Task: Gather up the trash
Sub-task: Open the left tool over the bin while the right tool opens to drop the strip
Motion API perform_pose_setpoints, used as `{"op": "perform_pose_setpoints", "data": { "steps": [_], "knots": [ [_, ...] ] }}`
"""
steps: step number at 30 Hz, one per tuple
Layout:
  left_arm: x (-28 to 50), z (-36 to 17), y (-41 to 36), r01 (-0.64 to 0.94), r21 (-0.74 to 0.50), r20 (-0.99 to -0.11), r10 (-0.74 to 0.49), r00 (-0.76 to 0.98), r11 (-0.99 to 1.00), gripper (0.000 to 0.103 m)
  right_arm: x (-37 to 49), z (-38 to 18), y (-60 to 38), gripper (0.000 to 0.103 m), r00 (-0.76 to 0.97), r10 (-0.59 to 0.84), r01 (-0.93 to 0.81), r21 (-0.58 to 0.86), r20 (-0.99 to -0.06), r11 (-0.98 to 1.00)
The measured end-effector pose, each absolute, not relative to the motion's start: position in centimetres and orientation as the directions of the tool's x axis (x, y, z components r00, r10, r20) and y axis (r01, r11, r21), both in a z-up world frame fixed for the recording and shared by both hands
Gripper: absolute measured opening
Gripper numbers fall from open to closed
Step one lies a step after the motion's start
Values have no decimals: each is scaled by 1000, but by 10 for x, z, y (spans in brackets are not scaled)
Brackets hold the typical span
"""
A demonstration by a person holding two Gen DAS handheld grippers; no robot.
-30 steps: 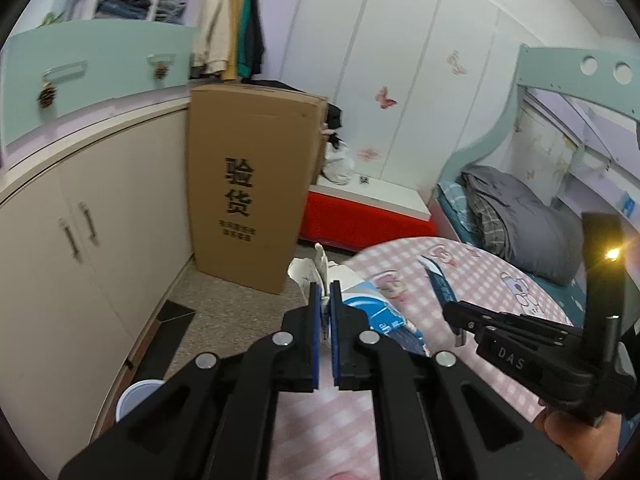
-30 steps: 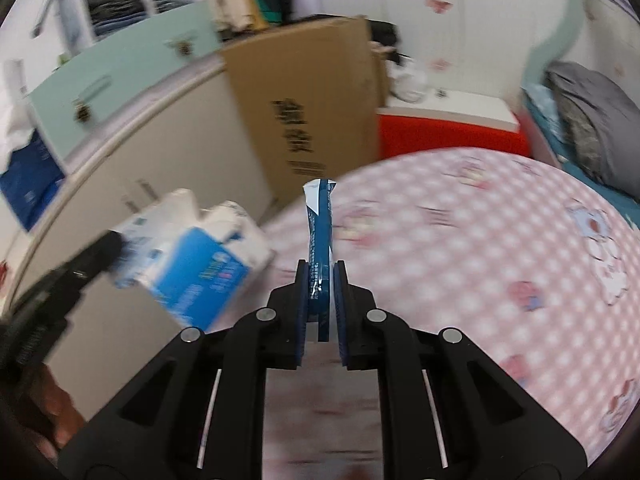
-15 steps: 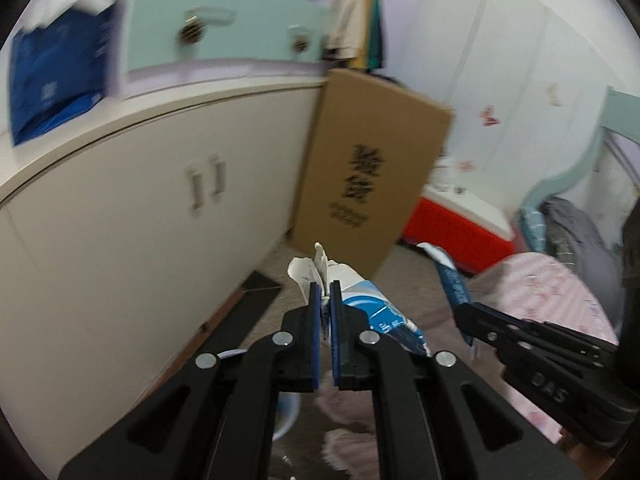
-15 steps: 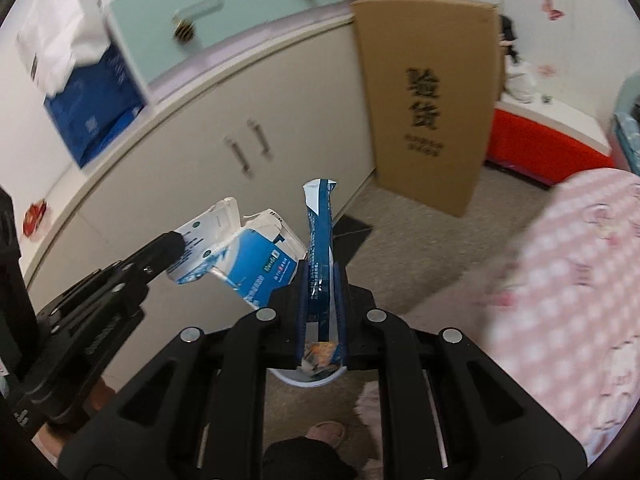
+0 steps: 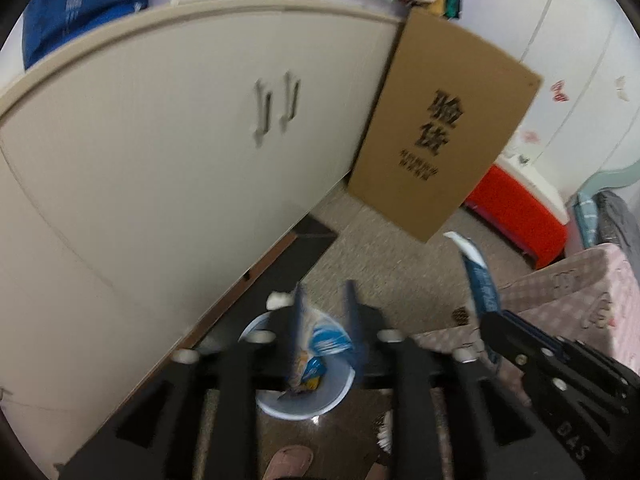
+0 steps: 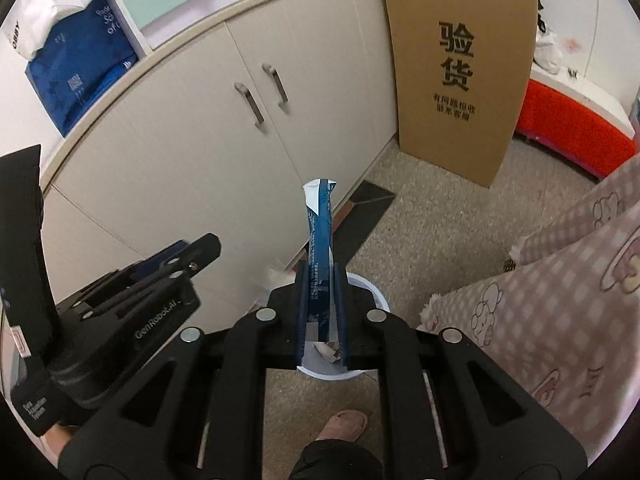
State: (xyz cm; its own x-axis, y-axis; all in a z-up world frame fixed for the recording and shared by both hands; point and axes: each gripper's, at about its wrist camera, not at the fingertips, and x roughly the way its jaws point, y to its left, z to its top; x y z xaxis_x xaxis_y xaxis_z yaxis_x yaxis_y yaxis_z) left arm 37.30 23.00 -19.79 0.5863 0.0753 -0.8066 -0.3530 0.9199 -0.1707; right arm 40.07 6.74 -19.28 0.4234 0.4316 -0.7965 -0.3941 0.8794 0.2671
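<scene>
My left gripper is open above a round white trash bin on the floor. A crumpled blue and white tissue pack hangs loose between its fingers, over the bin. My right gripper is shut on a long blue wrapper that stands upright, right over the same bin. The right gripper and wrapper also show at the right of the left wrist view. The left gripper shows at the left of the right wrist view.
White cupboard doors run along the left. A tall cardboard box leans against them. A pink checked tablecloth hangs at the right. A red bench stands behind. A slippered foot is below the bin.
Both grippers swung down from the table to over the floor bin. The left gripper opened and let go of the tissue pack. The right gripper still holds the wrapper.
</scene>
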Motion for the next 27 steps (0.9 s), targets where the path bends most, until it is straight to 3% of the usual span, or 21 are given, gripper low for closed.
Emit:
{"op": "perform_pose_setpoints", "data": {
  "steps": [22, 25, 26, 27],
  "knots": [
    [343, -199, 272, -503, -134, -827, 183, 531, 854, 55, 393, -197, 111, 16, 409, 485, -463, 283, -773, 840],
    [341, -196, 277, -516, -127, -826, 198, 528, 847, 57, 393, -199, 113, 29, 411, 488, -457, 290, -770, 841],
    [340, -195, 278, -519, -125, -826, 200, 526, 846, 58, 392, -199, 112, 41, 413, 486, -455, 289, -770, 843],
    [338, -194, 280, -522, -125, -827, 202, 525, 844, 59, 390, -198, 111, 47, 421, 483, -453, 283, -768, 846]
  ]
}}
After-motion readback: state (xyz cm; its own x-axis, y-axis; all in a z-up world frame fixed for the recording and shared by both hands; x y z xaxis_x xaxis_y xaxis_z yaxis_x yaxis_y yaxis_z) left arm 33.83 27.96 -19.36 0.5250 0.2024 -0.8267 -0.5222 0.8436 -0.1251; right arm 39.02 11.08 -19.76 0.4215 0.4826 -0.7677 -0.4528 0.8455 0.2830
